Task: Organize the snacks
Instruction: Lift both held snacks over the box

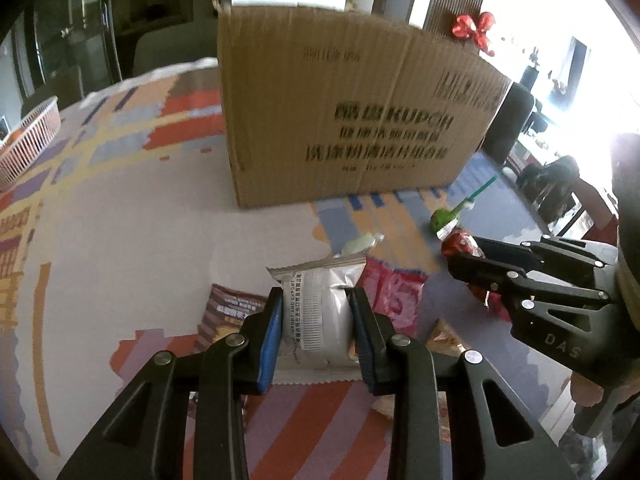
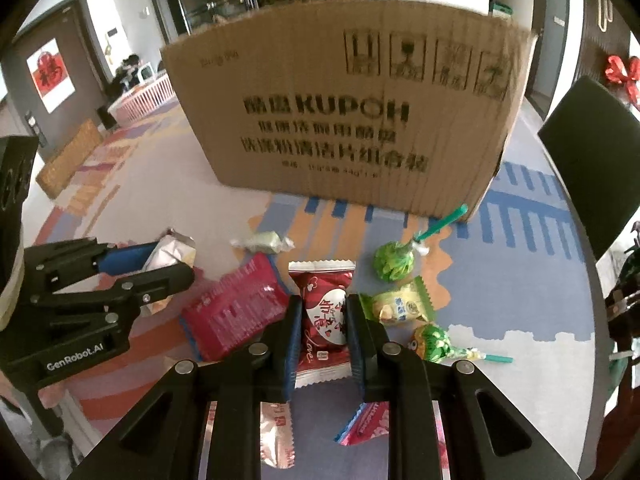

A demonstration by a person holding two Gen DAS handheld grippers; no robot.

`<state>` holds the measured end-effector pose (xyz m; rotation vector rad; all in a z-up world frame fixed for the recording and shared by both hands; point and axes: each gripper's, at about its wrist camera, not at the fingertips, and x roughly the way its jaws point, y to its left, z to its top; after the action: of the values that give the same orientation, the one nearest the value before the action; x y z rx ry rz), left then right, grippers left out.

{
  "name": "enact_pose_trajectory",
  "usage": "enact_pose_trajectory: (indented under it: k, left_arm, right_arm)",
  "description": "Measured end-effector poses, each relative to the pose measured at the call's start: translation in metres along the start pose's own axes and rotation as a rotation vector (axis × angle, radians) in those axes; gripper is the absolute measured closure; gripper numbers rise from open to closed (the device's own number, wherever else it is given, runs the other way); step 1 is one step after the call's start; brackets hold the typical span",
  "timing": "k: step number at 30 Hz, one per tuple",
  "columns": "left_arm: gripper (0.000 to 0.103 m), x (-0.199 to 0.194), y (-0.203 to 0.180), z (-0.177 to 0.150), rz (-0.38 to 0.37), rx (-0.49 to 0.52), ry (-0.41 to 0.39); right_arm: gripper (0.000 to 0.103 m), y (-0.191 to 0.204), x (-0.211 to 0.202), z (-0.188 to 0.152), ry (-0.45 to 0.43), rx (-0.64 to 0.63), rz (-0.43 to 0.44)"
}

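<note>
My left gripper (image 1: 316, 300) is shut on a silver-white snack packet (image 1: 320, 312), held above the patterned tablecloth; it also shows in the right wrist view (image 2: 172, 254). My right gripper (image 2: 323, 308) is shut on a dark red heart-print candy packet (image 2: 324, 320), seen in the left wrist view (image 1: 460, 244) too. A tall cardboard box (image 2: 352, 120) stands behind the snacks. Loose on the cloth lie a red wafer packet (image 2: 236, 308), a pale green candy (image 2: 266, 242), a green lollipop (image 2: 394, 260), a yellow-green packet (image 2: 402, 304) and a second lollipop (image 2: 436, 342).
A pink basket (image 1: 28, 140) sits at the table's far left. A brown snack bag (image 1: 228, 312) lies under my left gripper. A dark chair (image 2: 592, 152) stands at the right table edge. More wrappers (image 2: 276, 432) lie below my right gripper.
</note>
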<state>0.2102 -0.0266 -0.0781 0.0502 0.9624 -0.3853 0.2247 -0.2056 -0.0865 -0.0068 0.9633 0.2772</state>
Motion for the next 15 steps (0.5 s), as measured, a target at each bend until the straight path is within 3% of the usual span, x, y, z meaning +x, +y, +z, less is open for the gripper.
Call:
enact_pose_trajectory:
  k: [15]
  left_arm:
    - [0.07, -0.074, -0.018, 0.027, -0.003, 0.021, -0.195]
  right_arm:
    - [0.081, 0.009, -0.069, 0.019, -0.184, -0.011, 0.02]
